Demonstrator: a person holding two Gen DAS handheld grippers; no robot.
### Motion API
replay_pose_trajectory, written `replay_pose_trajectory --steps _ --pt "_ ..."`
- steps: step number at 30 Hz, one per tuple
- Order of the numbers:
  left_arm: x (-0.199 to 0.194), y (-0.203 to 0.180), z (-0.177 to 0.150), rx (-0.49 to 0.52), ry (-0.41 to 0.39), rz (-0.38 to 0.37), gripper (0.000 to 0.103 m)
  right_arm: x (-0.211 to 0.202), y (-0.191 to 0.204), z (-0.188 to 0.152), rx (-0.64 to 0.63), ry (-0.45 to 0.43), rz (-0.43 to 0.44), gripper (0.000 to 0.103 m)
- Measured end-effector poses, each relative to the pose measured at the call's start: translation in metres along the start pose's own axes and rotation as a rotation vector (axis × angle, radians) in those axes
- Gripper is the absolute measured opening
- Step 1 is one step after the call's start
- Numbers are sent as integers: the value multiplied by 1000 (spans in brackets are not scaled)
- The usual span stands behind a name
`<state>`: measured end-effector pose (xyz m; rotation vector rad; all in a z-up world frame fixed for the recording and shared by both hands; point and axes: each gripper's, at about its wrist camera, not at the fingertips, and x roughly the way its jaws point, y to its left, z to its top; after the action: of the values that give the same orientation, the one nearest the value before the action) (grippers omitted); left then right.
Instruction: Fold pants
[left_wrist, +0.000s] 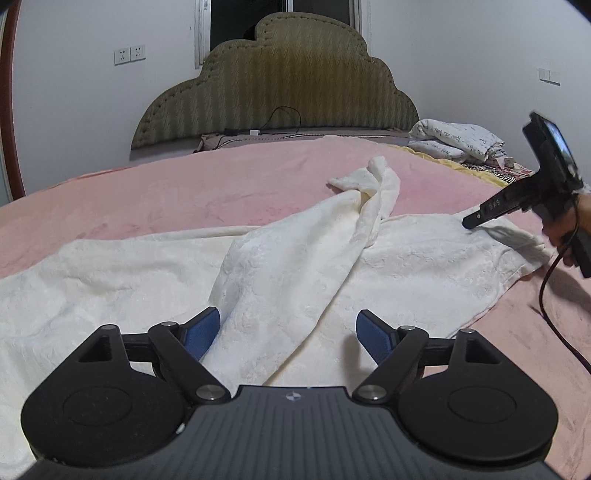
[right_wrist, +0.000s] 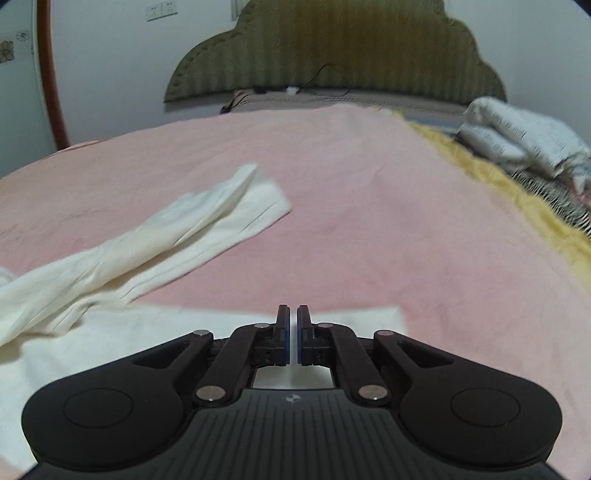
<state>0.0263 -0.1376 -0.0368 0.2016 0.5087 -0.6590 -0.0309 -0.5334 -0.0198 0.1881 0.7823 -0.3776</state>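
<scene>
Left wrist view: cream textured soft cloth pants (left_wrist: 295, 266) sprawl limp on pink bedspread (left_wrist: 184, 184), left gripper (left_wrist: 288, 328) spread above; right gripper (left_wrist: 474, 219) pressed together at three o'clock; hems likely grip best.

This is a bedroom in a home. A wide bed fills most of both views, covered by a pink blanket (left_wrist: 184, 192). At its far end stands a padded olive headboard (left_wrist: 277, 81) with a scalloped, cloud-like outline and stitched edges, set against a plain white wall (left_wrist: 74, 103). A dark window (left_wrist: 236, 18) sits above and behind the headboard. Two wall sockets (left_wrist: 129, 54) are mounted on the far left, and a light switch (left_wrist: 548, 76) on the far right. A thin black cable (left_wrist: 284, 114) trails along the base of the headboard. Folded printed bedding (left_wrist: 458, 138) lies piled at the far right, beside a yellow-edged cover (left_wrist: 476, 170).
</scene>
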Motion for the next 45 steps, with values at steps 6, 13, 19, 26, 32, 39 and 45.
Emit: replay_pose_trajectory --steps 6,13,19,26,32,39,45 --pt "11 1 0 -19 71 11 95 -13 38 26 33 -175 -101 10" --pt "13 3 0 -22 87 10 97 43 168 70 -405 -169 -135 73" --pt "14 8 0 -47 89 -5 98 95 163 85 -417 -60 -238 34" --pt "13 16 1 -74 76 -27 97 20 47 72 275 -211 96 5" --pt "10 6 3 -14 61 -22 93 -50 -15 12 553 -299 222 5" --pt "1 -48 7 235 20 6 95 -56 -52 -47 770 -263 282 5" --pt "13 -87 12 370 -10 48 92 -60 -58 -40 850 -322 434 6"
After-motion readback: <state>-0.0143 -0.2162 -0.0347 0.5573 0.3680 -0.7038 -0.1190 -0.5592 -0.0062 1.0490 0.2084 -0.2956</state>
